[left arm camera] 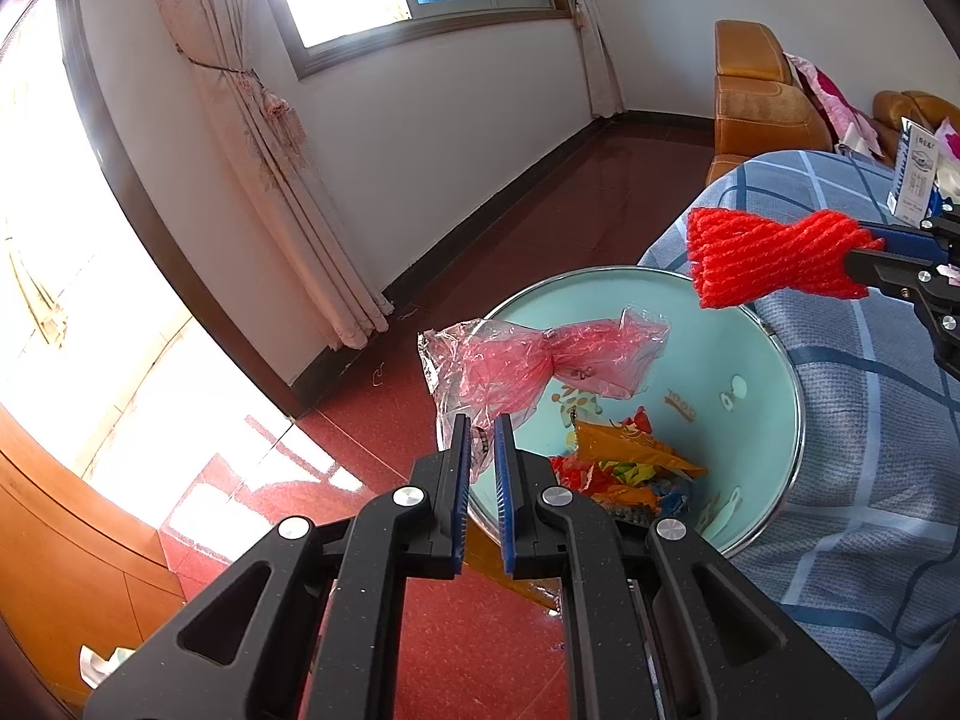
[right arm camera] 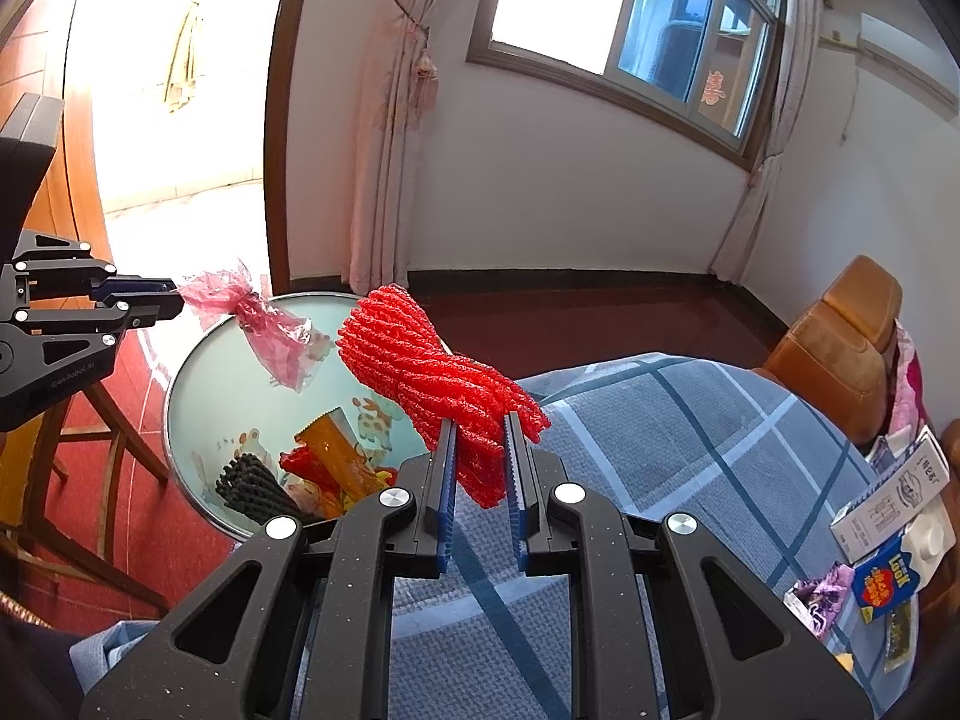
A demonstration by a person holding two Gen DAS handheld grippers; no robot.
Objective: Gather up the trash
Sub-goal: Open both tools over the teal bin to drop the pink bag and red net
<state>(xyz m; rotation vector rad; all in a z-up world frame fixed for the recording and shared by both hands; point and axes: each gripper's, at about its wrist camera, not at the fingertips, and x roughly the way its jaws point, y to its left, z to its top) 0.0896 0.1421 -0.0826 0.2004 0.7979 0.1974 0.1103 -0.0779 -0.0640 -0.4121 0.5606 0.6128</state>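
Observation:
My left gripper is shut on a crumpled pink plastic wrapper and holds it over the rim of a light blue trash bin. The wrapper and the left gripper also show in the right wrist view. My right gripper is shut on a red foam net sleeve and holds it above the bin's right edge. The sleeve and right gripper show at the right of the left wrist view. Orange and red wrappers lie in the bin.
A table with a blue checked cloth stands right of the bin, with a white carton and small packets at its right edge. A black foam net lies in the bin. An orange sofa stands behind. A wooden stool is left.

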